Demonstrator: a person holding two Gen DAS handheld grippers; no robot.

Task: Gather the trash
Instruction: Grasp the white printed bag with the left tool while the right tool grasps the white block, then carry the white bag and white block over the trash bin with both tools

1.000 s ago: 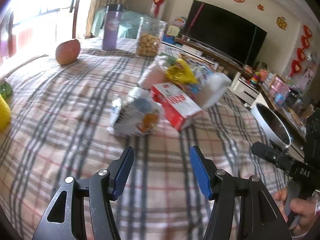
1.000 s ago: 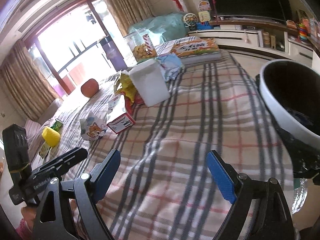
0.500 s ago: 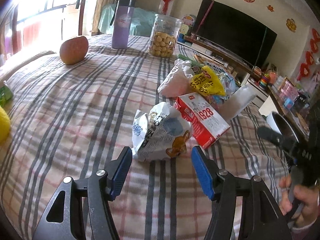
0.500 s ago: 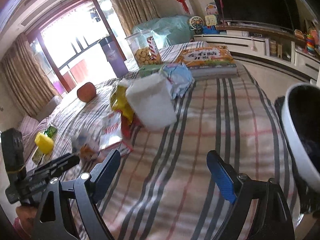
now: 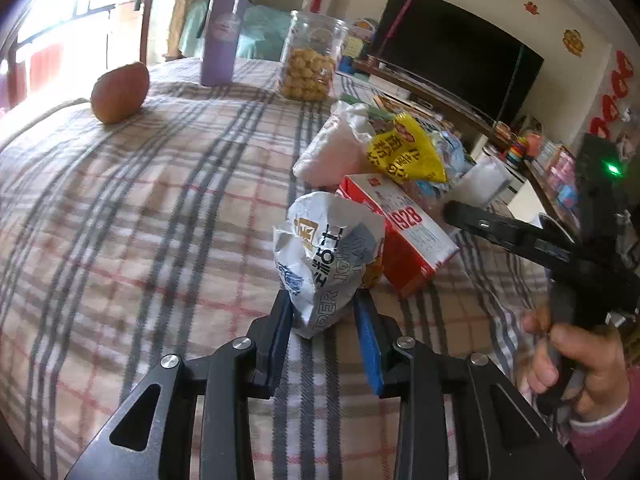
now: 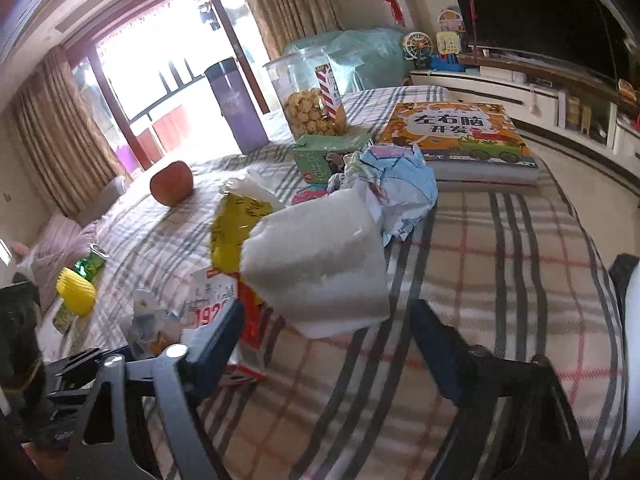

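Left gripper (image 5: pixel 323 312): low centre of our left wrist view, its blue-padded jaws narrowed around the bottom end of a crumpled white snack bag (image 5: pixel 326 258), one pad on each side and both touching it.

Snack bag: white foil with blue lettering, standing upright between the jaws at mid-frame, on the plaid-covered worktop (image 5: pixel 160 208); its right side touches a red carton.

Red carton (image 5: pixel 400 232): marked "1928", lying flat just right of centre in our left view, slanting toward the upper left.

Other trash: a yellow wrapper (image 5: pixel 404 152) sits on a white plastic bag (image 5: pixel 340 148) above the carton; in our right wrist view a white foam block (image 6: pixel 316 264) fills the centre, with a crumpled pale-blue wrapper (image 6: pixel 400 188) just above it.

Right gripper (image 6: pixel 326 340): across the bottom of our right view, jaws spread wide and gripping nothing, the foam block just above the gap. In our left view it enters from the right edge, held by the person's hand (image 5: pixel 576 356).

Upper left, left view: a reddish apple (image 5: pixel 119 92), a purple bottle (image 5: pixel 221 34) and a clear jar of biscuits (image 5: pixel 310 62), well apart from the trash pile.

Upper right, right view: a picture book (image 6: pixel 456 132) lies flat on the worktop, a green carton (image 6: pixel 326 156) to its left.

Left edge, right view: a yellow object (image 6: pixel 76 290) and a green can (image 6: pixel 92 265), touching.
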